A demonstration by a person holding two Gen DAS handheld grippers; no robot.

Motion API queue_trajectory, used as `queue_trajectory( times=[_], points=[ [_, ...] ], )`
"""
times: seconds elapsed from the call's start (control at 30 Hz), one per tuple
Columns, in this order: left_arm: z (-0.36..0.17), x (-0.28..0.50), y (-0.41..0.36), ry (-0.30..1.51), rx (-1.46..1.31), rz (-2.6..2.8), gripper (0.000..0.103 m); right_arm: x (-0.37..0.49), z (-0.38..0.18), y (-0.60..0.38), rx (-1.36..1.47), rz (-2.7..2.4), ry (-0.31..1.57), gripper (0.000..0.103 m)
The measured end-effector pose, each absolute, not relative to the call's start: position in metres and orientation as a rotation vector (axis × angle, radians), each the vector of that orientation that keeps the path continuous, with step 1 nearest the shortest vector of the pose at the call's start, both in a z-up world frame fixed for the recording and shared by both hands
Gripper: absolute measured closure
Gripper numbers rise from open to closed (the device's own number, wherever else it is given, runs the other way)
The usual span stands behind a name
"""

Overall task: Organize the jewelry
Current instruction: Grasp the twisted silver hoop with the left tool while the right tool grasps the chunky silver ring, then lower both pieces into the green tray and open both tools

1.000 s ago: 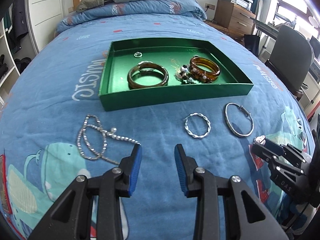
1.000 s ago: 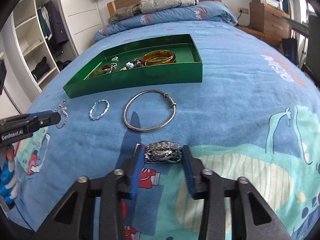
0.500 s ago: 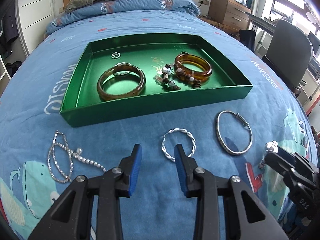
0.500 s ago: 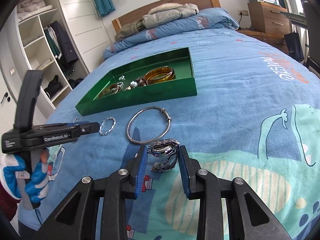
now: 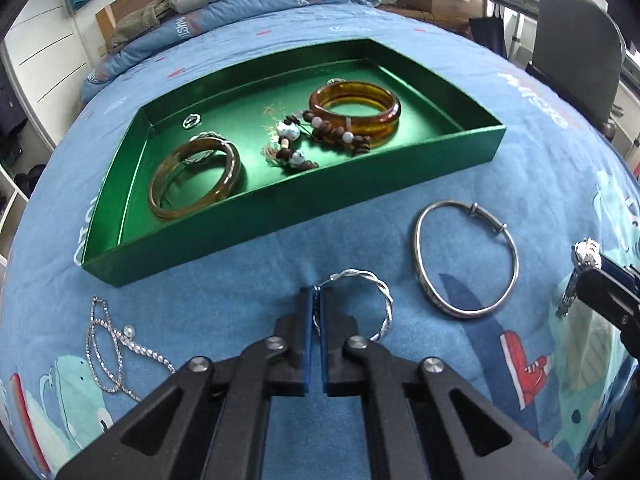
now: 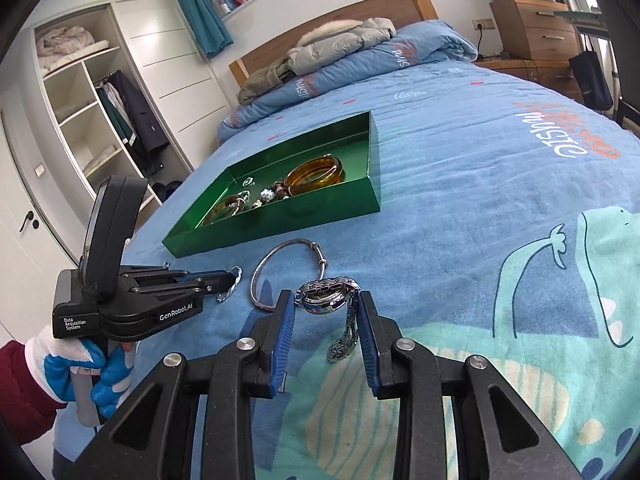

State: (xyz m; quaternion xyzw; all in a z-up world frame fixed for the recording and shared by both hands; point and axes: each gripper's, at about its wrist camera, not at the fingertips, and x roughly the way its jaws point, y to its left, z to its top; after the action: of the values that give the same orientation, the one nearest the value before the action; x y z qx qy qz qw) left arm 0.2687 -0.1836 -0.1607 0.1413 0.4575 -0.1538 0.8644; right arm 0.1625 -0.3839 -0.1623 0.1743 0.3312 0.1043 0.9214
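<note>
While the green tray (image 5: 280, 216) waits, both grippers now hold jewelry.
The left gripper (image 5: 316, 312), spread a second ago, has pinched the twisted silver bangle (image 5: 384, 300) just before the tray; the right gripper (image 6: 326, 308) has lifted the steel watch (image 6: 328, 294), strap dangling, so both seem ready for the tray.

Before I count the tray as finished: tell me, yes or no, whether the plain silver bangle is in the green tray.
No. The plain silver bangle lies on the blue bedspread, outside the green tray.
</note>
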Motion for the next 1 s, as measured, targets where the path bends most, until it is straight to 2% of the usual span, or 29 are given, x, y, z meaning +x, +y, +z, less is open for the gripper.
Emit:
queue_trajectory(
  times=[0.53,0.77,1.0],
  points=[
    [-0.091,0.257,-0.142,0.834,0.096,-0.346,0.101,0.175,-0.132,-0.383,0.308,0.237,0.623,0.072],
    [-0.069,0.304,-0.132,0.803,0.063,-0.329,0.101,0.223,-0.099,-0.358,0.26,0.3,0.588,0.072],
    [-0.068,0.382,-0.138,0.841,0.062,-0.29,0.101,0.319,-0.074,-0.339,0.294,0.335,0.616,0.072]
  ],
)
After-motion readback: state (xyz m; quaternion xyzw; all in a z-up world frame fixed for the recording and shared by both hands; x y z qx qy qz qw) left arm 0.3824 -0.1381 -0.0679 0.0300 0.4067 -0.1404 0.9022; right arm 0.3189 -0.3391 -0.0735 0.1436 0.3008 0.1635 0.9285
